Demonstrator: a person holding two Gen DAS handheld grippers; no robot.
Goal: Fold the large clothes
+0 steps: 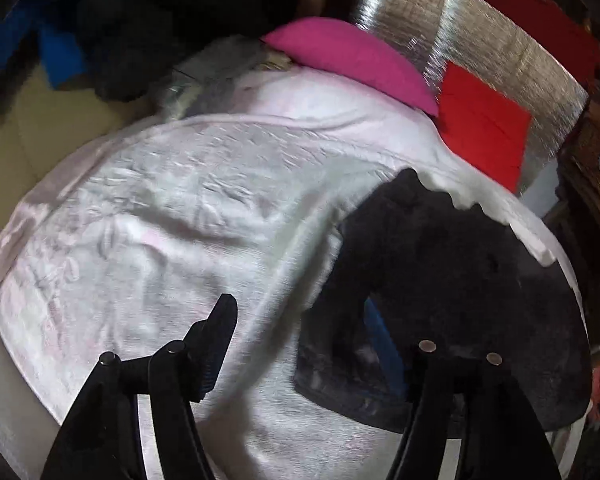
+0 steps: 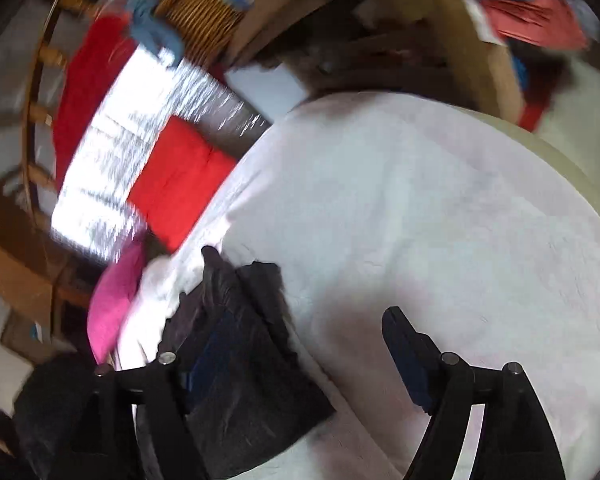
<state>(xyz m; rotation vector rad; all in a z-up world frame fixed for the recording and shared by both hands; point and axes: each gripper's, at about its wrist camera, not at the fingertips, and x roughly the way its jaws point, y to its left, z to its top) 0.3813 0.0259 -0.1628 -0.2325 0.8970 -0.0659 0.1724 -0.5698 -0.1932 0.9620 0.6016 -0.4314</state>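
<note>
A dark, folded garment (image 1: 440,280) lies on a white textured blanket (image 1: 160,200) that covers the bed. In the left wrist view it sits low on the right, under the right side of my left gripper (image 1: 312,340), which hangs above the bed with its jaws wide apart and nothing pinched; only the left finger (image 1: 220,332) stands out, over bare blanket. In the right wrist view the garment (image 2: 240,360) lies at lower left on the blanket (image 2: 440,208). My right gripper (image 2: 292,356) is open above it, its right finger (image 2: 404,344) over white cloth, its left one lost against the dark fabric.
A pink cushion (image 1: 352,60) and a red cushion (image 1: 484,120) lie at the blanket's far edge on a shiny silver mat (image 1: 480,40). A dark pile (image 1: 140,40) is at the far left. A wicker basket (image 2: 204,12) and wooden furniture (image 2: 28,264) stand beyond the bed.
</note>
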